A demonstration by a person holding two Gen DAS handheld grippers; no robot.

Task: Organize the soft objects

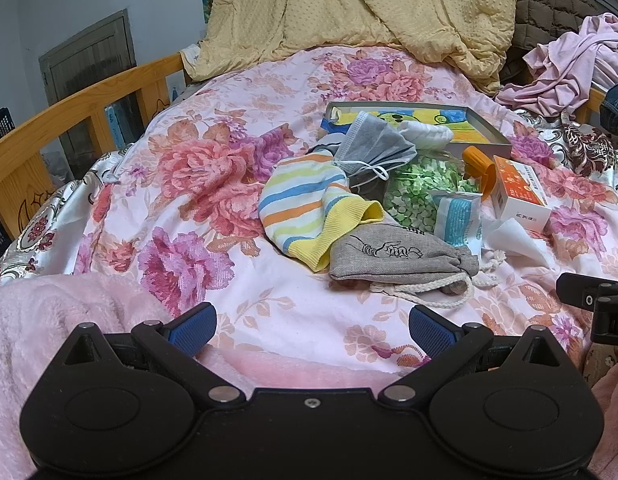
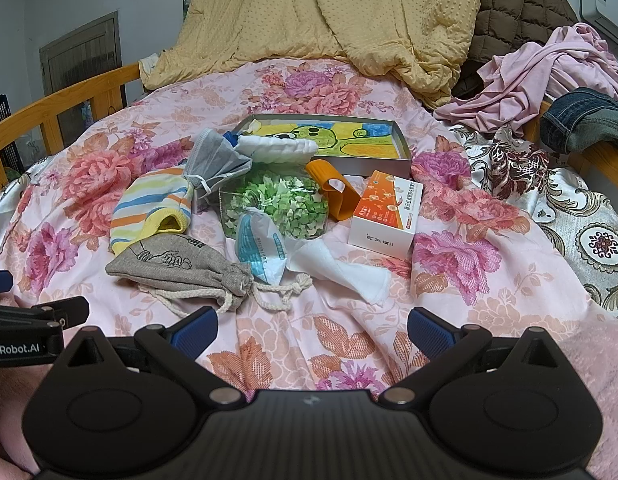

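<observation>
A pile of small things lies on the floral bedspread (image 1: 213, 200). It holds a striped sock (image 1: 301, 208) (image 2: 149, 208), a grey drawstring pouch (image 1: 397, 256) (image 2: 177, 268), a grey face mask (image 1: 373, 144) (image 2: 217, 156), a white cloth (image 2: 341, 268) and a wrapped mask packet (image 2: 261, 248). My left gripper (image 1: 311, 328) is open and empty, short of the pouch. My right gripper (image 2: 311, 330) is open and empty, short of the white cloth. Each gripper shows at the edge of the other's view.
A jar of green paper stars (image 2: 277, 204), an orange-white box (image 2: 385, 216), an orange lid (image 2: 329, 192) and a shallow box with a drawing (image 2: 329, 136) sit in the pile. A yellow quilt (image 2: 329, 20) and pink clothes (image 2: 529, 84) lie behind. Wooden rail (image 1: 69, 120) at left.
</observation>
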